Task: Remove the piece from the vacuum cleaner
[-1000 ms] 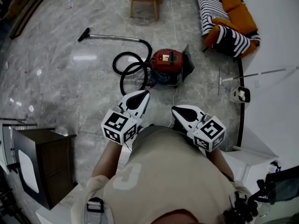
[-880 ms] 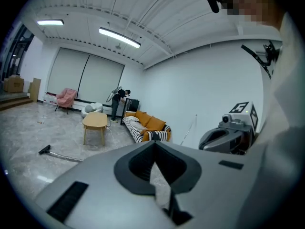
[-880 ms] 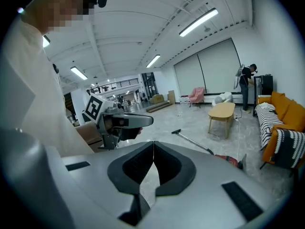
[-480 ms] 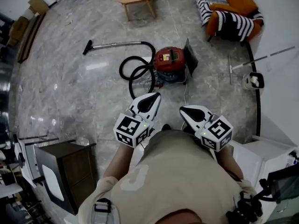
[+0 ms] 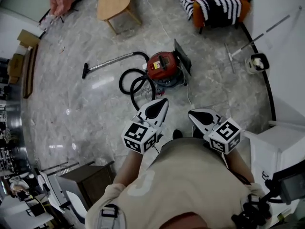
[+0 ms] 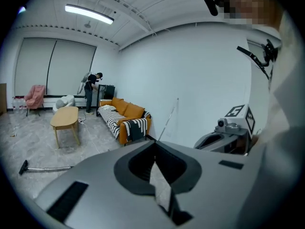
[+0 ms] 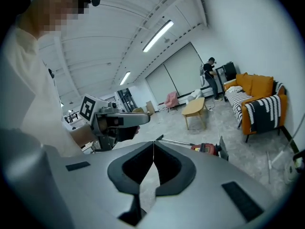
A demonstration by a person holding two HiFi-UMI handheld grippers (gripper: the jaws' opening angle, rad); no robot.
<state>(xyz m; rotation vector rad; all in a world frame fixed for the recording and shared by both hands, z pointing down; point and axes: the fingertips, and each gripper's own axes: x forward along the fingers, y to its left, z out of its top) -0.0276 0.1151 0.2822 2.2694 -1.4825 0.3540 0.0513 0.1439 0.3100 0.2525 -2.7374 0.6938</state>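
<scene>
The red vacuum cleaner (image 5: 162,66) stands on the marble floor ahead of me, its rear flap raised. Its black hose (image 5: 133,82) coils to the left and runs into a metal wand (image 5: 112,61) with a floor nozzle. My left gripper (image 5: 164,100) and right gripper (image 5: 191,113) are held side by side in front of my torso, short of the vacuum, touching nothing. Both are shut and empty. In the right gripper view the vacuum (image 7: 207,148) shows just beyond the closed right gripper (image 7: 153,142). The left gripper (image 6: 155,142) points toward the sofa.
A wooden table (image 5: 114,1) and a striped sofa with orange cushions (image 5: 214,1) stand at the far side. A mop (image 5: 257,37) lies at the right by the wall. A dark cabinet (image 5: 90,180) is at my lower left, white furniture (image 5: 281,147) at my right. A person (image 6: 90,92) stands far off.
The head view has swung, so the room looks turned and the table and sofa sit further left. Both grippers stay shut and empty, still side by side before my torso.
</scene>
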